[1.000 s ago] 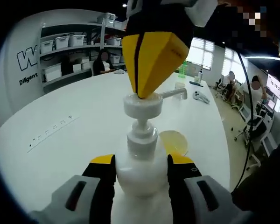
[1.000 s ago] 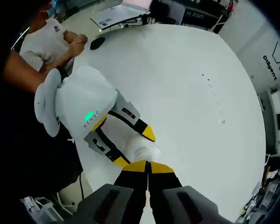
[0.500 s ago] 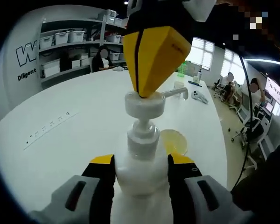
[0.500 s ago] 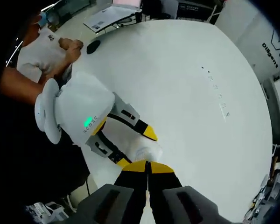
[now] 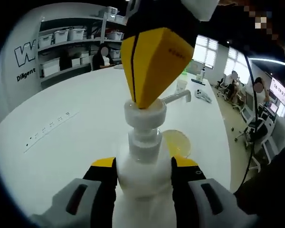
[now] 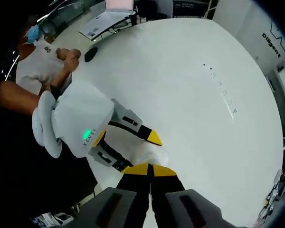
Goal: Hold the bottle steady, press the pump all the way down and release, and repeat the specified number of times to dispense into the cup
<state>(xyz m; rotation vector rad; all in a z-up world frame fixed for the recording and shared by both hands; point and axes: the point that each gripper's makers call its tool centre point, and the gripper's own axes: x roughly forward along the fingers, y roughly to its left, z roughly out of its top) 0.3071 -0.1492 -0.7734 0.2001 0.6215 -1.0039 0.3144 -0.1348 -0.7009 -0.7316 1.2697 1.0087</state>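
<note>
Left tool: jaws pinch the shoulders of the white pump bottle, which stands upright on the white table. Right tool: jaws pressed together, tips bearing down on the pump head. The spout points over the shallow cup, just beyond the bottle on the table.
</note>
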